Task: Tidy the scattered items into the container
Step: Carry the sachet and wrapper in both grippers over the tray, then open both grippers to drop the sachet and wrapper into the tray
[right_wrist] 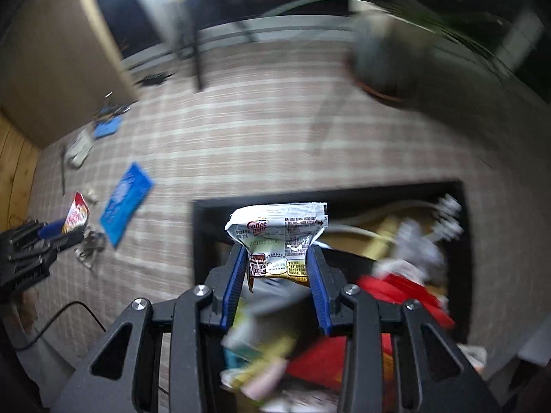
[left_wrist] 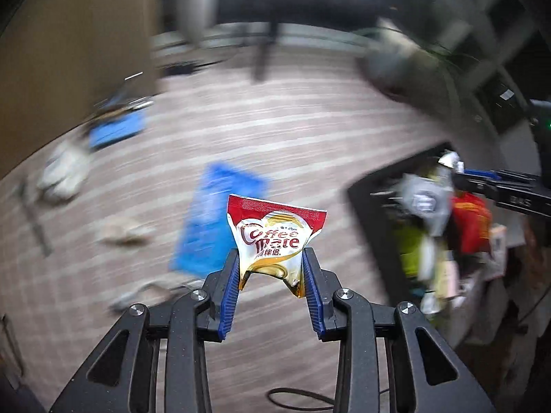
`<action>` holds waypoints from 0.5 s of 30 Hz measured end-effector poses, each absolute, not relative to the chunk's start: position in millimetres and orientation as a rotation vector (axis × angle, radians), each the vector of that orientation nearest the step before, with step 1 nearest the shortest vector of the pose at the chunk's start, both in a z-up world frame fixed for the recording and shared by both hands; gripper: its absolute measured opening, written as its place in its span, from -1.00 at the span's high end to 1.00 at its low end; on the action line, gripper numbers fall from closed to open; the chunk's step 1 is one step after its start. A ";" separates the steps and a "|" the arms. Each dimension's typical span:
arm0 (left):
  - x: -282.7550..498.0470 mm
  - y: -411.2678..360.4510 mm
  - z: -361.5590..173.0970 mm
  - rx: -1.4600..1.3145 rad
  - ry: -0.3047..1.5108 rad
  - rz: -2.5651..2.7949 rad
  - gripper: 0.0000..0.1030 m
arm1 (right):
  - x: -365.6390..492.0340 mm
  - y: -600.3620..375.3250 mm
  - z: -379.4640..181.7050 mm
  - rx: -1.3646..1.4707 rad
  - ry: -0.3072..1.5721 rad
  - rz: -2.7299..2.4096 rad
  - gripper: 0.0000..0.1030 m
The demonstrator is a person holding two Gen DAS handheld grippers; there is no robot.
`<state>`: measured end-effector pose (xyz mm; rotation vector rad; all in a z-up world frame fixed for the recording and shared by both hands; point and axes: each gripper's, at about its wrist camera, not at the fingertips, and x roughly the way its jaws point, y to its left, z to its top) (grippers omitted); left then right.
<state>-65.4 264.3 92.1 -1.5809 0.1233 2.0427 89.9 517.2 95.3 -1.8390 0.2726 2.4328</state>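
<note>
My left gripper is shut on a red and white Coffee Mate sachet, held above the checked floor cloth. It also shows at the far left of the right wrist view with its sachet. My right gripper is shut on a second Coffee Mate sachet, back side showing, held over the black container. The container holds several packets, among them a red one. The container lies to the right in the left wrist view, with my right gripper above it.
A blue packet lies on the cloth left of the container, also in the left wrist view. A smaller blue item, a white object and tangled cables lie further left. A plant pot stands at the back right.
</note>
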 end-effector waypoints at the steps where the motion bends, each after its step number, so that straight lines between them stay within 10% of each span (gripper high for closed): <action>1: -62.1 283.2 95.1 -1.563 0.125 2.013 0.36 | 93.9 526.8 96.6 -1.828 0.285 2.422 0.31; 15: 27.1 445.7 118.8 -1.426 0.313 1.710 0.36 | 171.8 638.2 93.9 -1.699 0.473 2.228 0.30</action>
